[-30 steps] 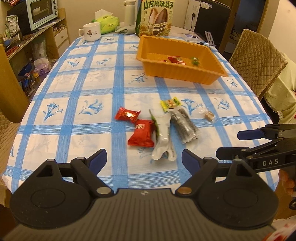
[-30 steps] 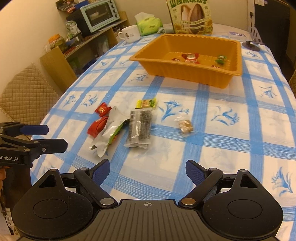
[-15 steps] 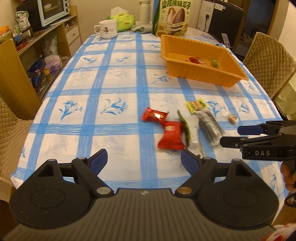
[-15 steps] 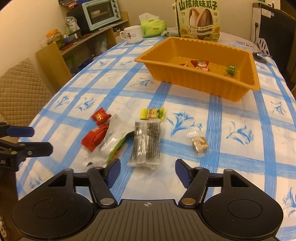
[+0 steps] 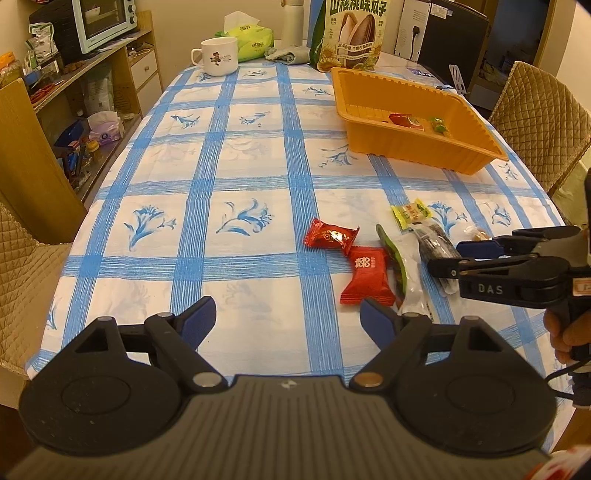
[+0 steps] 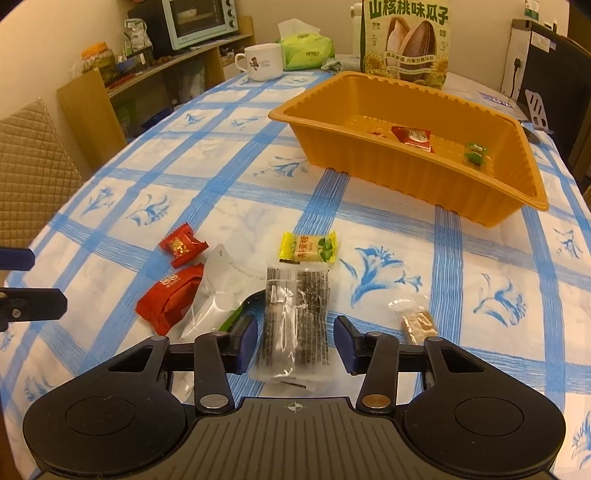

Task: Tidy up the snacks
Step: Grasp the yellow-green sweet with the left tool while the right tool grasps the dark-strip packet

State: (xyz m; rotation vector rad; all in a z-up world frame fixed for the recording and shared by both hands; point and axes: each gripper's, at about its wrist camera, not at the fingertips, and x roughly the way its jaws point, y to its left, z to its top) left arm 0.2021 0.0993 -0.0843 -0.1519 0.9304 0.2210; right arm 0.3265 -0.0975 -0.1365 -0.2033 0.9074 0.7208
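Dining room, warm light: worktop (image 5: 236, 177) under a blue-checked cloth, toaster oven (image 6: 199, 20) and cluttered shelves at ten o'clock, quilted chairs on both sides, mug (image 6: 263, 61), tissue pack and a big sunflower-seed bag (image 6: 406, 38) at the far end.

We read the orange tray (image 6: 491, 206) at one o'clock in the right wrist view as the drop-off; a red packet and a green candy already lie inside, so the loose snacks probably go there too.

Loose pile sits near the front edge: two red packets (image 5: 365, 277), a white-and-green pouch (image 6: 218, 291), a yellow-green candy (image 6: 308, 248), a small clear-wrapped biscuit (image 6: 417, 321) at three o'clock, well apart from the pile.

Right tongs (image 6: 295, 341) straddle the dark seaweed packet (image 6: 297, 314), jaws having just been closing, one pad either side of its near end. Pads look just clear of the wrapper, though the fisheye makes contact hard to judge; we call it not yet gripped. Straddling the narrow width suits a flat crinkly pack.

Left tongs (image 5: 286, 319) hang wide apart over bare cloth at six o'clock from the red packets, holding nothing, likely lined up for one of them.
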